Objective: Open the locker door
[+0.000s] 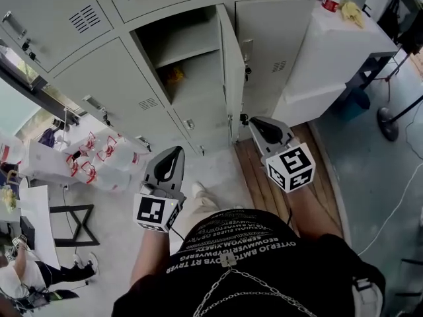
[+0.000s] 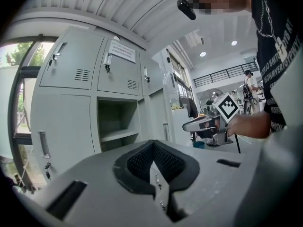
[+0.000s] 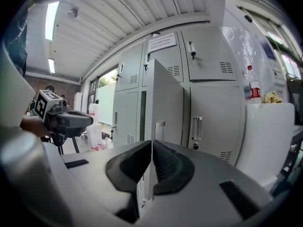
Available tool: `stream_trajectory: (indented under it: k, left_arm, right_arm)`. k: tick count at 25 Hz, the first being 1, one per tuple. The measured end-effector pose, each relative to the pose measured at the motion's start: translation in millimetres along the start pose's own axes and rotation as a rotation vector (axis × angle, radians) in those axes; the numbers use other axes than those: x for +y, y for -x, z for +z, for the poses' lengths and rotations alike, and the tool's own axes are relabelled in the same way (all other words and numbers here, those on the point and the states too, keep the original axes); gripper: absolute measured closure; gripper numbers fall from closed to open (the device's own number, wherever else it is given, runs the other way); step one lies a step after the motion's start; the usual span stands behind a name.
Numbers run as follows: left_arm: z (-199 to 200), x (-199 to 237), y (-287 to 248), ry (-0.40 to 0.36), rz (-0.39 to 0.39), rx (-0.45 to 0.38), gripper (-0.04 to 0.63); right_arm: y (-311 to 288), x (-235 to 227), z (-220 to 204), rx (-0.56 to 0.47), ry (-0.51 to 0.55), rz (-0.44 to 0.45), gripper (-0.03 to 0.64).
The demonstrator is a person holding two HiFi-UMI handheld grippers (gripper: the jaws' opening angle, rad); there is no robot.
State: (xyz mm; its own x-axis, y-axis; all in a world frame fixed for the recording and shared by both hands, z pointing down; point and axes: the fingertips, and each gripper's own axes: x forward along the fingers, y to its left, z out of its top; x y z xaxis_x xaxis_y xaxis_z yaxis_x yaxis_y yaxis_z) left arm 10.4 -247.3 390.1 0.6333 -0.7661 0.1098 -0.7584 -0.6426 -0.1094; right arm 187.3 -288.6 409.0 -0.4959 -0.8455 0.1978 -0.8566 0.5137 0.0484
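The bank of grey lockers (image 1: 119, 71) fills the upper left and centre of the head view. In it, the locker door (image 1: 231, 78) stands swung out towards the person, edge-on at centre frame, with the open compartment (image 1: 182, 58) and its shelf bare to the left of it. So the opening step looks done or all but done; any next move would only be pushing the door wider or drawing back. A white counter (image 1: 330, 58) sits close on the door's right at upper right, so there is little room for the door to swing further that way. The floor at lower centre is the clear way to retreat. The door's free edge is the one to mind. It stands near the right gripper (image 1: 254, 121), which is apart from it, jaws together on nothing. The left gripper (image 1: 177, 150) hangs lower left of centre, well clear of the lockers, jaws likewise closed and empty. In the right gripper view a small pull (image 3: 160, 129) shows on the door face, centre frame. Something small and yellow (image 1: 175, 76) lies inside the compartment.
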Motion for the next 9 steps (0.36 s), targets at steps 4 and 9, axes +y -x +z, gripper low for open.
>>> stream_trajectory:
  k: [4, 9]
  left_arm:
    - [-3, -3, 0, -0.009, -0.010, 0.020, 0.598]
    - [-13, -9, -2, -0.031, -0.032, 0.062, 0.598]
  right_arm:
    - [-1, -4, 7, -0.018, 0.001, -0.011, 0.607]
    - [-6, -11, 7, -0.037, -0.022, -0.021, 0.607]
